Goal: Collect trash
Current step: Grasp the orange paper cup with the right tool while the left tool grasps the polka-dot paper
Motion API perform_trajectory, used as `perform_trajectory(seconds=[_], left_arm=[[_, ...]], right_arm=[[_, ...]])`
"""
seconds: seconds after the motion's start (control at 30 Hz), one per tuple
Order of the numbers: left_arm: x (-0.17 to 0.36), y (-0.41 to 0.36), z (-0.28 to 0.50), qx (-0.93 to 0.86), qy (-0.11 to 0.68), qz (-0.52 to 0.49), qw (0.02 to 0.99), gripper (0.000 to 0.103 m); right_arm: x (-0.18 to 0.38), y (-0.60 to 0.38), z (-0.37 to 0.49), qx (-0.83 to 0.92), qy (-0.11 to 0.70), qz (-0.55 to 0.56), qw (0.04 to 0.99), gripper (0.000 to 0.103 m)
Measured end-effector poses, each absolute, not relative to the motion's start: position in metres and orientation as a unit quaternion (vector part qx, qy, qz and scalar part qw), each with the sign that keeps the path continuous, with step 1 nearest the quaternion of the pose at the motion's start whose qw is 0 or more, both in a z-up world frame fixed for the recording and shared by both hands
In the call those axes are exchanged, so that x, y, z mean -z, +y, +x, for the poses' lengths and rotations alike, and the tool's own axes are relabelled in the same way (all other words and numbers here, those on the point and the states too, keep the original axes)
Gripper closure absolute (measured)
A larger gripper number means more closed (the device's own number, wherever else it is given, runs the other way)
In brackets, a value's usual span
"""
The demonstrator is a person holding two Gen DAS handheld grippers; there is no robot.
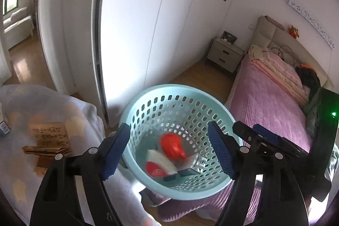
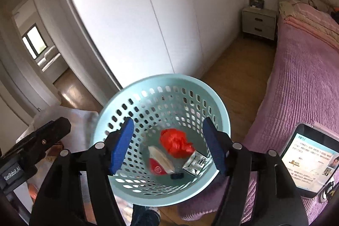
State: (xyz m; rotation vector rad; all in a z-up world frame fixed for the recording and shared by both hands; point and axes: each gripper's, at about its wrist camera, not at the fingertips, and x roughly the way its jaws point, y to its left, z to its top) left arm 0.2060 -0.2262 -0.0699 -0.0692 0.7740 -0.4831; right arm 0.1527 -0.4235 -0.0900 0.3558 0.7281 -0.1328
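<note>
A light-blue perforated basket [image 1: 148, 103] [image 2: 118, 107] stands between a covered table and a bed. It holds a crumpled red bag [image 1: 171, 146] [image 2: 177, 143], a red-and-white packet [image 1: 161, 166] [image 2: 161, 162], a silver box [image 1: 196, 162] [image 2: 195, 162] and a small dark piece [image 2: 177, 176]. My left gripper [image 1: 169, 151] is open and empty above the basket. My right gripper [image 2: 169, 145] is open and empty above it too. The right gripper also shows at the right of the left wrist view [image 1: 264, 139].
A brown folded paper bag [image 1: 47, 141] lies on the cloth-covered table [image 1: 80, 111] at left. A bed with a pink cover [image 1: 264, 103] [image 2: 303, 77] is at right. White wardrobes [image 1: 148, 14], a nightstand [image 1: 225, 54] and wooden floor [image 2: 233, 69] lie beyond. A lit phone [image 2: 307, 160] is mounted at right.
</note>
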Motion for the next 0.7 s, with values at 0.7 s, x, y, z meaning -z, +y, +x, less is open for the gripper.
perform_trajectory(seconds=[0.7], left_arm=[[-0.006,-0.084,0.087,0.132,0.28,-0.047,0.95,0.029]], right_arm=[[0.025,-0.268,0.086,-0.139,0.272,0.076,0.949,0.039]])
